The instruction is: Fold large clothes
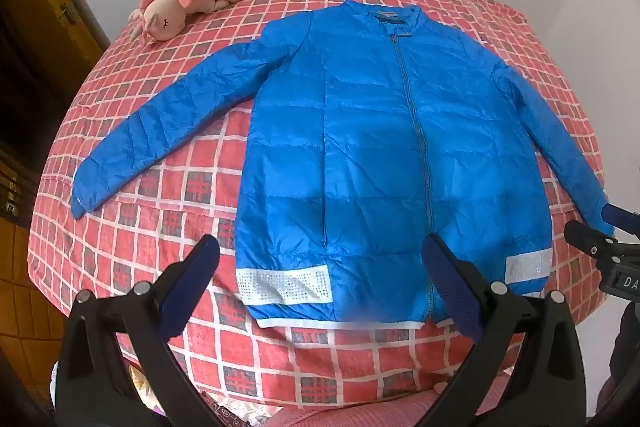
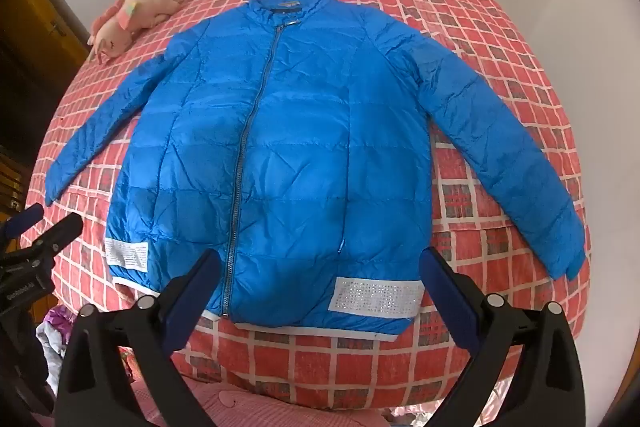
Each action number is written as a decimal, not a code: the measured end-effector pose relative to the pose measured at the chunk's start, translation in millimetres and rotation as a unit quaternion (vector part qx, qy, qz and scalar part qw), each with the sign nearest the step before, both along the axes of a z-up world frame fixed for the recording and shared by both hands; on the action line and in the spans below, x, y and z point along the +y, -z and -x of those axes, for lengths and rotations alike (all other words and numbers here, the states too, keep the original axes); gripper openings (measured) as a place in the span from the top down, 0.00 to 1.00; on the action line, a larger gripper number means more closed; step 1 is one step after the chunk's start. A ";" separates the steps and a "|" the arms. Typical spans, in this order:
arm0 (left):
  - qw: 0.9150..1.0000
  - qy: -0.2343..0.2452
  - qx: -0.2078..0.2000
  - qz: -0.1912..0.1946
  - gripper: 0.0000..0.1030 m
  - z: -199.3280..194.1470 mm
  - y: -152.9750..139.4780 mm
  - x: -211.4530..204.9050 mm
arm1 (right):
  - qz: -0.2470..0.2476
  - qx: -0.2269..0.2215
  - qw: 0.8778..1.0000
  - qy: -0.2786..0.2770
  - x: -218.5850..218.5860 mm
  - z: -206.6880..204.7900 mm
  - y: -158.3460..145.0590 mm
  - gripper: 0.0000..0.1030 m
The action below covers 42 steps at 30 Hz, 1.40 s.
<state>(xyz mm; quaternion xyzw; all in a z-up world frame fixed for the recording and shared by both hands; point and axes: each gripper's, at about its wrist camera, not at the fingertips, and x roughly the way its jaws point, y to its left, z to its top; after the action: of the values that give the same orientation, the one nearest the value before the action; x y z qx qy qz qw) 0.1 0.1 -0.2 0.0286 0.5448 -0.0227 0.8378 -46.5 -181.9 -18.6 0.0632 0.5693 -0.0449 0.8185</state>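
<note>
A blue quilted jacket (image 1: 380, 147) (image 2: 288, 155) lies flat and zipped on a bed, front up, collar at the far side, both sleeves spread out to the sides. White sparkly patches sit near its hem. My left gripper (image 1: 320, 283) hovers above the hem's left half, open, with nothing between its fingers. My right gripper (image 2: 320, 287) hangs over the hem's right half, also open and empty. Each gripper shows at the edge of the other's view: the right gripper (image 1: 600, 239) and the left gripper (image 2: 44, 227).
The bed has a red checked cover (image 1: 168, 195) (image 2: 500, 39). A pink plush toy (image 1: 180, 7) (image 2: 128, 19) lies at the far left corner. A white wall stands behind; a wooden door (image 1: 44, 19) is at the left. Pink bedding and loose cloth lie below the near edge.
</note>
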 end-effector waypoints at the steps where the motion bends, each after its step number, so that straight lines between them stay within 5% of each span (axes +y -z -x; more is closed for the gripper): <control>1: 1.000 0.000 0.001 0.000 0.03 -0.1 0.1 0.0 | 0.001 -0.001 1.000 0.000 -0.1 -0.1 0.1 0.04; 42: 1.000 0.000 0.002 -0.007 0.03 -5.0 8.1 9.6 | -0.006 0.001 1.000 0.002 -1.9 0.0 3.1 0.04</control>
<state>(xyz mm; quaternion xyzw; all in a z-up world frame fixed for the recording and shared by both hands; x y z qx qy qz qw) 5.1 9.8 -8.2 0.0339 0.5468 -0.0190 0.8363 -46.5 -183.8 -21.8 0.0694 0.5699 -0.0434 0.8176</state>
